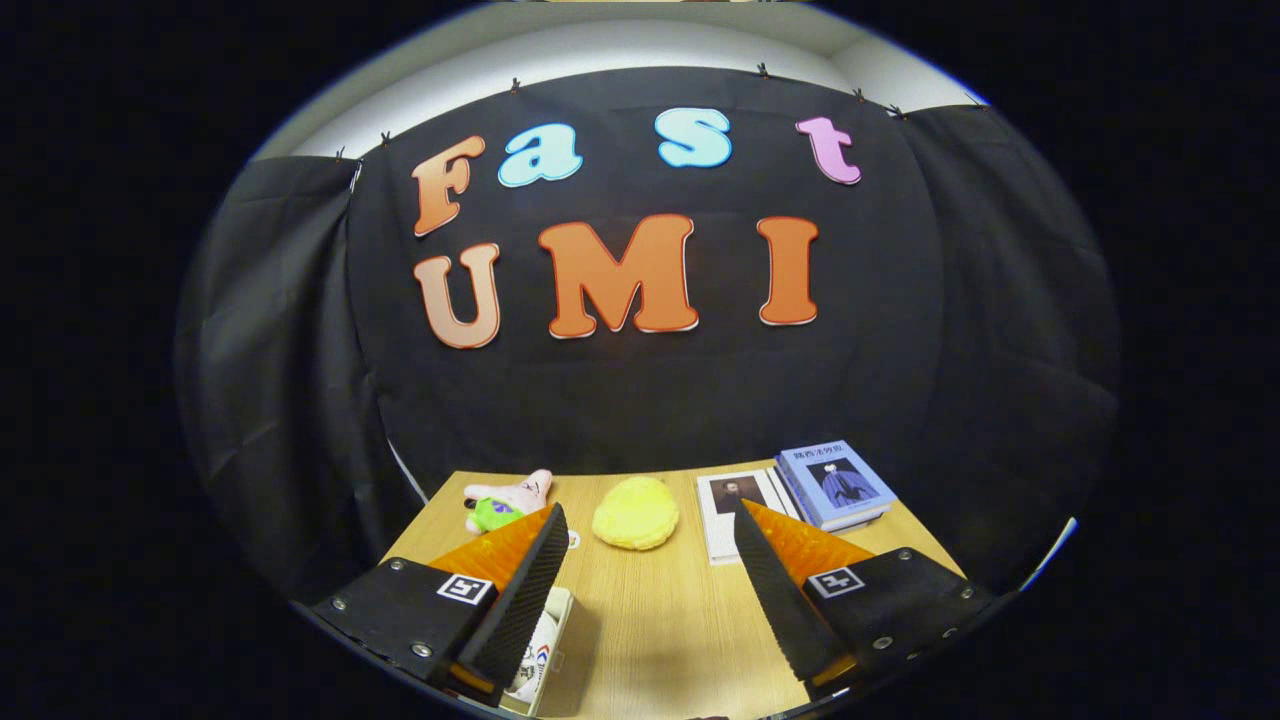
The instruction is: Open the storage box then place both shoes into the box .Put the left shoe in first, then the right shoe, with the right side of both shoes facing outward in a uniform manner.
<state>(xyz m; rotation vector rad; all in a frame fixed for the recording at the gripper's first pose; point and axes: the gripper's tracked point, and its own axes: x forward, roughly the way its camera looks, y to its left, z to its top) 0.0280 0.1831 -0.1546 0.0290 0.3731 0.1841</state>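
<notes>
Holding the gripper (650,525) level above the light wooden table (650,620), you have its two fingers spread wide, with nothing between them but bare tabletop. Neither finger touches anything.

Beyond the fingertips, near the table's far edge, sits a round, fluffy yellow plush cushion (636,512), roughly midway between the two fingers. Toward the far left corner lies a small pink plush toy with a green body (505,500), just past the tip of your left finger and partly hidden by it. Toward the far right corner, a blue hardcover book with a figure on its cover (836,484) rests on a short stack, and just beside it, on the side nearer the cushion, lies a white booklet bearing a dark portrait (735,512); your right finger covers the booklet's near corner.

Close under your left finger, at the table's near left edge, you can see part of a white object with coloured markings (545,640). It may be a shoe or the storage box, but too little of it shows to tell which. It lies outside the span of the fingers, tucked against the left finger's lower side.
</notes>
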